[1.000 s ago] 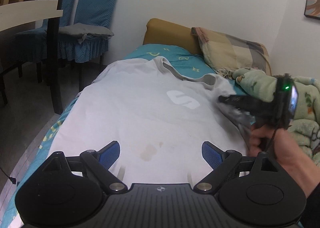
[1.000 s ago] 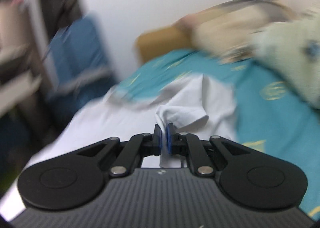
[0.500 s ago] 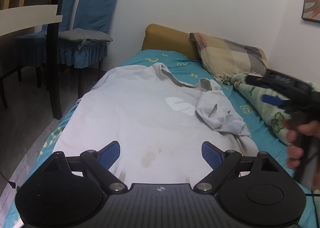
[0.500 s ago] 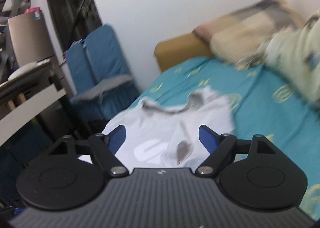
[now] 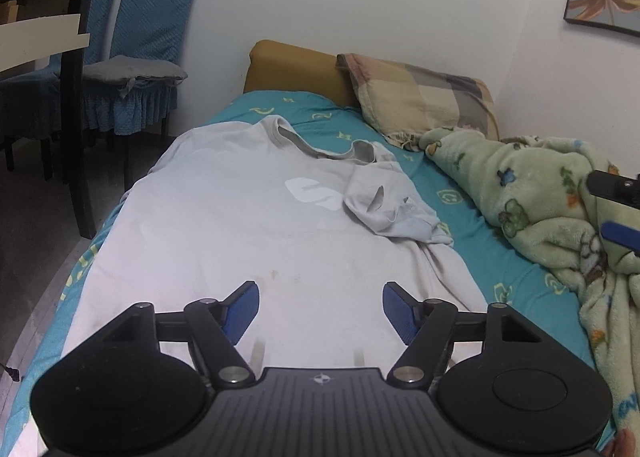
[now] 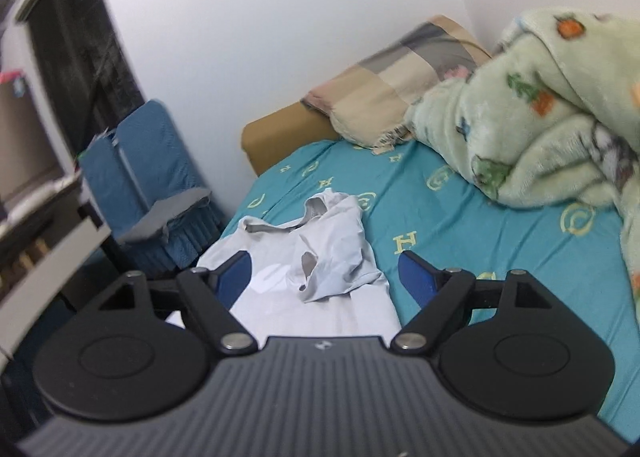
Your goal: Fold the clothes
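Observation:
A white T-shirt (image 5: 224, 225) with a grey collar lies spread face up on the teal bed sheet (image 5: 492, 257). Its right sleeve (image 5: 392, 209) is folded in over the chest in a crumpled heap; it also shows in the right wrist view (image 6: 332, 257). My left gripper (image 5: 320, 313) is open and empty above the shirt's lower part. My right gripper (image 6: 326, 277) is open and empty, raised above the shirt's right side. Its fingertips (image 5: 618, 233) show at the right edge of the left wrist view.
A green fleece blanket (image 5: 552, 209) is heaped on the bed's right side. A checked pillow (image 5: 420, 97) leans on the tan headboard (image 5: 292, 69). Blue-covered chairs (image 5: 136, 57) and a table stand left of the bed, over dark floor.
My right gripper opened, let go of the sleeve on the chest and pulled back to the right and up. The left gripper stayed open over the shirt's lower part.

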Tool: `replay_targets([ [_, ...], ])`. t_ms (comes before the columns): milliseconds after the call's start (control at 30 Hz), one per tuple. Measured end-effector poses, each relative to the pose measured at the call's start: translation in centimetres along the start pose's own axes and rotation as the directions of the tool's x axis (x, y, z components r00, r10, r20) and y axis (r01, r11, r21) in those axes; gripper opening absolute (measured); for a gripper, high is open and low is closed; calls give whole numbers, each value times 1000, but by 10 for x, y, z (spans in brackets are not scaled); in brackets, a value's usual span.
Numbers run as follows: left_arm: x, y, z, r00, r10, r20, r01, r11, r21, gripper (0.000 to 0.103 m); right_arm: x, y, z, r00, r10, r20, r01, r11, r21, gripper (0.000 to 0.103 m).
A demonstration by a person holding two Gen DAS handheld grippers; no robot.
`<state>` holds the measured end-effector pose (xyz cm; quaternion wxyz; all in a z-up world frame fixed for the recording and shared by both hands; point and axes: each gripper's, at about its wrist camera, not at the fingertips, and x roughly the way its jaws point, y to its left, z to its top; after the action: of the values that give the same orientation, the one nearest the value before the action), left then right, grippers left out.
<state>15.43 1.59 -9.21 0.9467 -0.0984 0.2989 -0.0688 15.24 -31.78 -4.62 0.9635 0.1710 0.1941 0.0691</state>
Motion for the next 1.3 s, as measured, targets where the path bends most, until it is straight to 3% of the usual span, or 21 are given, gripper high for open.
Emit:
replay_targets([
  [100, -1, 0, 2, 1000, 4, 18, -4, 1000, -9, 69, 20, 1, -5, 999, -18, -40, 16, 998, -68, 81],
  [200, 6, 3, 7, 1000, 3, 19, -2, 999, -36, 69, 33, -11, -5, 994, -8, -107, 14, 998, 59, 79],
  [300, 32, -1, 19, 1000, -8, -6, 8, 999, -34, 68, 37, -15, -5, 994, -11, -112, 24, 993, 113, 79],
  [467, 120, -30, 56, 999, -43, 7, 43, 999, -8, 68, 47, -24, -3, 991, -82, -104, 92, 991, 100, 79],
  [567, 190, -49, 76, 998, -56, -19, 55, 997, -49, 68, 58, -37, -1, 989, -106, -104, 118, 986, 115, 79],
  [700, 272, -69, 89, 998, -26, -65, 22, 998, -61, 67, 74, -56, 0, 982, -139, -127, 157, 977, 141, 80],
  [767, 303, -71, 93, 996, 19, -92, -22, 999, -35, 45, 82, -66, -2, 981, -134, -140, 157, 974, 164, 79],
  [800, 313, -68, 95, 994, 21, -104, -24, 999, -27, 24, 86, -70, -3, 979, -137, -149, 162, 972, 170, 80],
  [833, 318, -64, 99, 994, 2, -107, -5, 999, -33, 12, 89, -72, -4, 978, -140, -157, 167, 970, 177, 80],
  [900, 323, -53, 109, 993, -56, -105, 50, 997, -66, 7, 94, -75, -7, 975, -145, -169, 178, 965, 195, 80],
  [1000, 312, -28, 145, 992, -121, -25, 117, 984, -136, 6, 101, -78, -11, 970, -149, -190, 190, 956, 222, 80],
  [1033, 310, -20, 160, 994, -105, -1, 104, 985, -137, 6, 104, -77, -12, 970, -141, -196, 186, 955, 231, 80],
  [1133, 321, -4, 195, 998, 35, 42, -31, 996, -83, 5, 109, -70, -15, 972, -123, -201, 167, 962, 218, 79],
  [1233, 346, 14, 206, 986, 165, 11, -164, 984, -62, 7, 113, -62, -18, 968, -130, -213, 170, 968, 184, 80],
  [1300, 356, 25, 205, 985, 166, -41, -169, 982, -80, 14, 114, -59, -20, 968, -128, -215, 166, 972, 166, 79],
])
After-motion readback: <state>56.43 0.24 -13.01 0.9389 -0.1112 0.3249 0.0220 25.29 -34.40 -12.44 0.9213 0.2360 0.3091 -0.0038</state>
